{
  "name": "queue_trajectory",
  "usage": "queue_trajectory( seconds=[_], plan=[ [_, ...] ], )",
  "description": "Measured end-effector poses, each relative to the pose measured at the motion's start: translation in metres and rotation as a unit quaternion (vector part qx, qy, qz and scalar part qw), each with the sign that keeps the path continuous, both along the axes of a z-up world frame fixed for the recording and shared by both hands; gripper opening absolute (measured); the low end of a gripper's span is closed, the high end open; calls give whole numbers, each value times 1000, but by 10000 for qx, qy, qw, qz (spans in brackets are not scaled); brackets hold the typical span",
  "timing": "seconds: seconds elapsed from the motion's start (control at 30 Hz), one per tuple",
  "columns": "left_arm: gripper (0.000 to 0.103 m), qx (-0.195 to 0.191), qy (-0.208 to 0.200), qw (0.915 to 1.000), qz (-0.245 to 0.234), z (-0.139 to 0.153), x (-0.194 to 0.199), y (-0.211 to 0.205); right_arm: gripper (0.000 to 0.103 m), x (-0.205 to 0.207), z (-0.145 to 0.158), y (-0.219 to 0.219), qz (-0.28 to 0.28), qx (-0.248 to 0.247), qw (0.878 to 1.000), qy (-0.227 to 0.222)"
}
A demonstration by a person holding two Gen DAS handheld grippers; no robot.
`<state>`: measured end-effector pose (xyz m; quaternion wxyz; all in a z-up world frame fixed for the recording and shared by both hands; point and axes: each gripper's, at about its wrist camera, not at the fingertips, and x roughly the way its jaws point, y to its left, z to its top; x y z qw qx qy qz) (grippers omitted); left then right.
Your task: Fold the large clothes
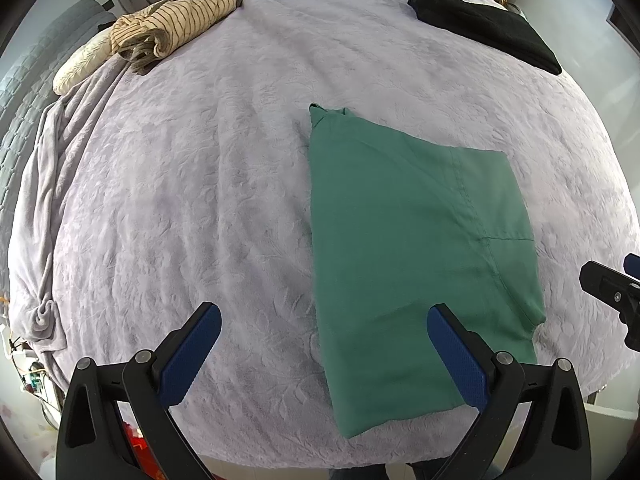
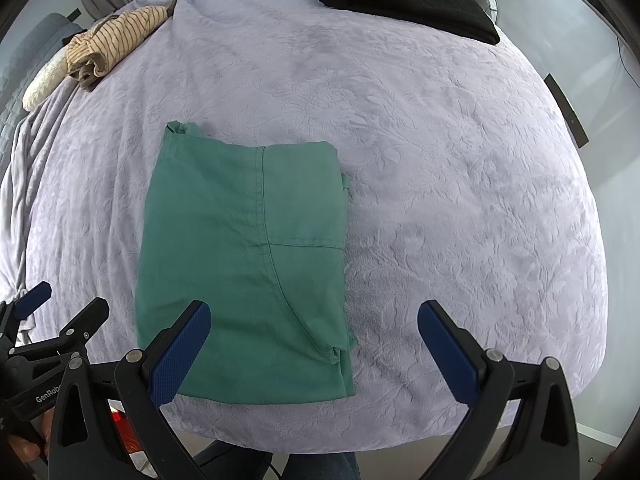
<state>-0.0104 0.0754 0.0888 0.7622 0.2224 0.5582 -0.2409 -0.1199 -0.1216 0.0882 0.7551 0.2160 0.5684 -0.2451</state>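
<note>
Green garment (image 2: 240, 264) lies folded (both grippers spread, empty).

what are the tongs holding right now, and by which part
Nothing. Both the left tongs and the right tongs are open above the folded green garment, which lies flat on the bed.

Left wrist view: looks forward and down from the near edge of the lavender embossed plush bed cover (image 1: 240, 160), its open left gripper (image 1: 324, 344) framing the foreground, with the folded green cotton garment (image 1: 400, 240) close at right of centre. Right wrist view: same facing from a station further right, so that garment (image 2: 224, 248) sits left of centre. Both views share the garment, the rolled beige striped cloth (image 1: 172, 24) (image 2: 116, 36) at far left and the folded black garment (image 1: 484, 24) (image 2: 408, 0) at far right.
</note>
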Motion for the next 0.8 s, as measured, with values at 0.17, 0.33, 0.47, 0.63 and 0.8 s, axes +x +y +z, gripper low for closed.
queue_trajectory(
  seconds=[0.17,0.33,0.47,0.63,0.8],
  plan=[
    [103,6,0,10000,-10,0,1,1,103,0,0,1,-4,1,10000,-4],
    [103,11,4,10000,-20,1,1,2,103,-1,-1,2,-5,7,10000,1],
    [103,12,-1,10000,-10,1,2,3,103,-2,-2,3,-10,18,10000,10],
    [103,33,5,10000,-21,0,2,3,103,-1,-2,3,-2,19,10000,10],
    [103,37,9,10000,-20,-1,2,2,103,-1,-3,3,0,38,10000,15]
  ],
)
